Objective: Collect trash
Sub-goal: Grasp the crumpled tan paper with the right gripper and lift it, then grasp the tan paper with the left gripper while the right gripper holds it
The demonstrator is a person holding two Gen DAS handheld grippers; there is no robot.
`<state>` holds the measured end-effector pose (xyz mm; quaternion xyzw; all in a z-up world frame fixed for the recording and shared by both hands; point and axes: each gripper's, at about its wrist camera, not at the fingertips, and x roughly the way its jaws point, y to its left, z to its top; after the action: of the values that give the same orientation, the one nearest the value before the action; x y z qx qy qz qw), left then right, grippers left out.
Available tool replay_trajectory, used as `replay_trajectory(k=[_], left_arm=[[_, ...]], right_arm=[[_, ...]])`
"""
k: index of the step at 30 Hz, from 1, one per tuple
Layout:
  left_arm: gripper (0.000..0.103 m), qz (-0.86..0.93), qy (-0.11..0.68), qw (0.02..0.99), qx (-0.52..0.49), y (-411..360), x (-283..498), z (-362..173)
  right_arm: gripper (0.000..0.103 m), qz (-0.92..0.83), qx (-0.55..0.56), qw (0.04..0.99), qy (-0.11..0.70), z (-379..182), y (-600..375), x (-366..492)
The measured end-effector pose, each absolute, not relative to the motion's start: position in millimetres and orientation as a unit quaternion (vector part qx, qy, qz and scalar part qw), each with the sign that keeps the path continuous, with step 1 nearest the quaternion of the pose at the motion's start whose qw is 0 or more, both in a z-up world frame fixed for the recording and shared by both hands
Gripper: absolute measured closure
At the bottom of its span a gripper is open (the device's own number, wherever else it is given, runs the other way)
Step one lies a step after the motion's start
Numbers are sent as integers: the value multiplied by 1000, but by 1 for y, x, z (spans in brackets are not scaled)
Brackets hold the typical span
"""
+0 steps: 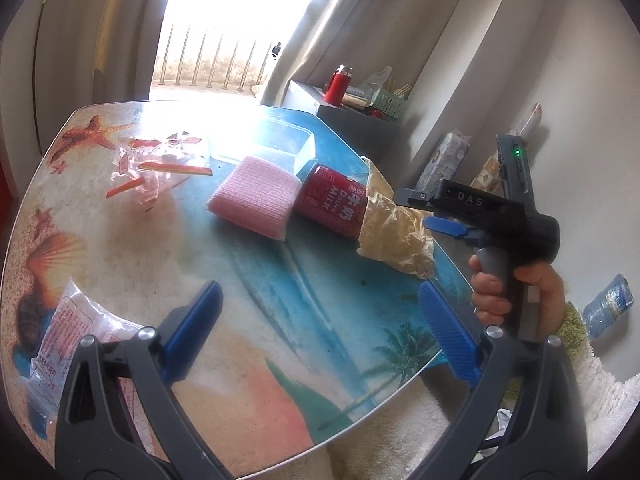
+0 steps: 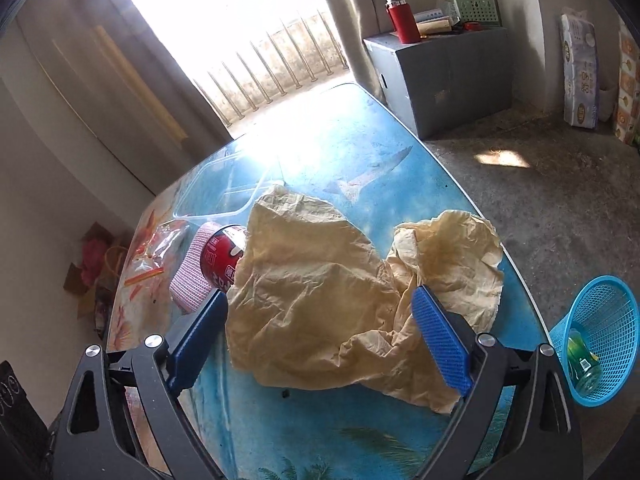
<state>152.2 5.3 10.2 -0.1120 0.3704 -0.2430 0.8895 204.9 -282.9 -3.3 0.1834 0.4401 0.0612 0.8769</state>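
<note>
Two grippers hover over a beach-print table [image 2: 360, 152]. The right gripper [image 2: 320, 332] stands wide open astride a crumpled tan paper [image 2: 320, 280], its pads not pressing it. The left gripper [image 1: 320, 320] is open and empty. The paper overlaps a red milk can [image 1: 332, 204] beside a pink sponge [image 1: 256, 200]. A blue basket [image 2: 600, 340] stands on the floor right of the table.

A glossy, glass-smooth table top [image 2: 400, 184] printed with a beach scene is seen under creased, matt tan paper [image 2: 320, 300]. A shiny red can [image 1: 334, 206] is flanked by a pink cloth [image 1: 256, 198] of coarse, ribbed weave and a clear plastic container [image 2: 224, 196]. Crinkled transparent plastic wrappers [image 1: 160, 168] are scattered nearby. Blue, finely textured pads [image 2: 440, 344] are carried on matt black plastic frames, and a blue plastic mesh basket [image 2: 608, 320] is set on rough concrete.
</note>
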Motion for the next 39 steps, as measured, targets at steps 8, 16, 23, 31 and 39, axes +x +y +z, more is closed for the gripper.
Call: replay_trajectory(k=[8, 16, 23, 31, 39], left_arm=[[8, -239, 389, 881, -125, 9, 164, 3], [8, -237, 402, 875, -127, 3, 163, 0], [8, -262, 401, 871, -115, -14, 156, 4], [9, -321, 388, 856, -120, -32, 145, 12], [49, -361, 410, 824, -147, -49, 144, 5]], right_arm=[[61, 34, 173, 861, 477, -29, -292, 206], [98, 18, 171, 860, 480, -38, -306, 195], [100, 38, 205, 854, 477, -43, -317, 179], [100, 110, 255, 822, 497, -55, -313, 148], [97, 170, 278, 801, 502, -62, -300, 132]])
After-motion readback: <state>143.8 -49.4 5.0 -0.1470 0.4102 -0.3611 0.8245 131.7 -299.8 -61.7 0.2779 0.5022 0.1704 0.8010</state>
